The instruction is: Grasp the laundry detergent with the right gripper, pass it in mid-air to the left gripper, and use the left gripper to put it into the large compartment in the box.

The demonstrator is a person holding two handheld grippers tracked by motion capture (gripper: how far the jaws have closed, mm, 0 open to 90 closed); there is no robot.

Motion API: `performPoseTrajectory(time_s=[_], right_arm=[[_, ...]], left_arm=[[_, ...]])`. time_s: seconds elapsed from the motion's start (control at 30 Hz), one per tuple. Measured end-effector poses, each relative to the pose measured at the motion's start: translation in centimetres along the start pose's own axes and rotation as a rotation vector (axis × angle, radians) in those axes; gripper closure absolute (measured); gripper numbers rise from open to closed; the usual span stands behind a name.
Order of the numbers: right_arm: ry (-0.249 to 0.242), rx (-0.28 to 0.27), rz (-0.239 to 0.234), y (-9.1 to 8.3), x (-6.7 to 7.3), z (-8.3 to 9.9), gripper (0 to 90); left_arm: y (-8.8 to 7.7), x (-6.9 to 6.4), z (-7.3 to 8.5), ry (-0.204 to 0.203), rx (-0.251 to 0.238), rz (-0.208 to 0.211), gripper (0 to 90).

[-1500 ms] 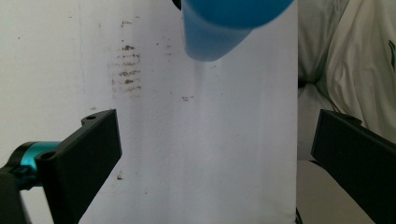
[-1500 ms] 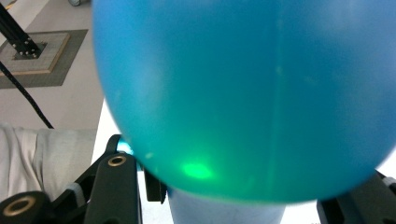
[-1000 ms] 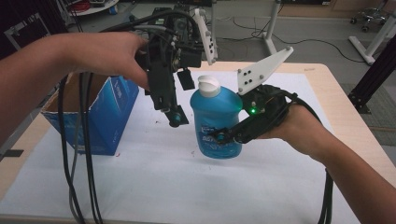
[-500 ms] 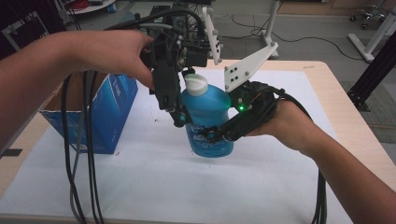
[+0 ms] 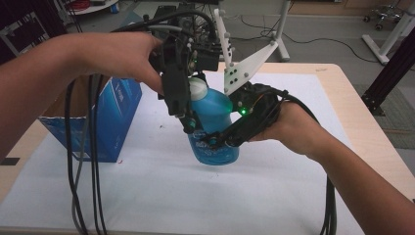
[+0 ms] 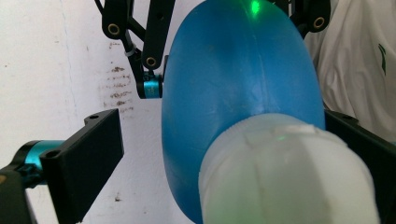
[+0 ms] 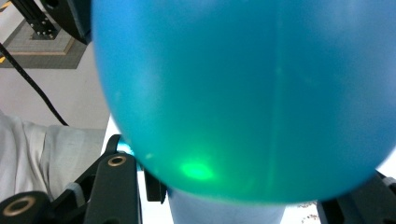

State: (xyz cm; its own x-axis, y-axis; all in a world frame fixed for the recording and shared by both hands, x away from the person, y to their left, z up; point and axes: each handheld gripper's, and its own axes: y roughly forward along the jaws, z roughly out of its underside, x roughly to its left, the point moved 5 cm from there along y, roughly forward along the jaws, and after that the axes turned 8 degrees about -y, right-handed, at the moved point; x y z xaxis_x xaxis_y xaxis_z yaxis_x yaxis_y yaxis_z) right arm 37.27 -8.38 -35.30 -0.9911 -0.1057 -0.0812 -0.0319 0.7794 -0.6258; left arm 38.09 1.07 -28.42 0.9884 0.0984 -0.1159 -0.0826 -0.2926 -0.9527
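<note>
No text can be read. White print is seen on the blue box (image 5: 117, 115) left of the bottle (image 5: 211, 110), and a printed label low on the bottle, but both are too blurred to be made out.

A lab or workshop: floor cables (image 5: 313, 36), metal stand legs (image 5: 386, 34), paper-covered table (image 5: 337, 83)
</note>
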Motion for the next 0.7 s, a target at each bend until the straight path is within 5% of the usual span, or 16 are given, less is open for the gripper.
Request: performPoseTrajectory(time_s=[0.7], right_arm=[[0.0, -0.003, 0.008, 0.06, -0.14, -0.02, 45.5]], left_arm=[[0.01, 0.02, 0.01, 0.041, 0.014, 0.011, 26.0]])
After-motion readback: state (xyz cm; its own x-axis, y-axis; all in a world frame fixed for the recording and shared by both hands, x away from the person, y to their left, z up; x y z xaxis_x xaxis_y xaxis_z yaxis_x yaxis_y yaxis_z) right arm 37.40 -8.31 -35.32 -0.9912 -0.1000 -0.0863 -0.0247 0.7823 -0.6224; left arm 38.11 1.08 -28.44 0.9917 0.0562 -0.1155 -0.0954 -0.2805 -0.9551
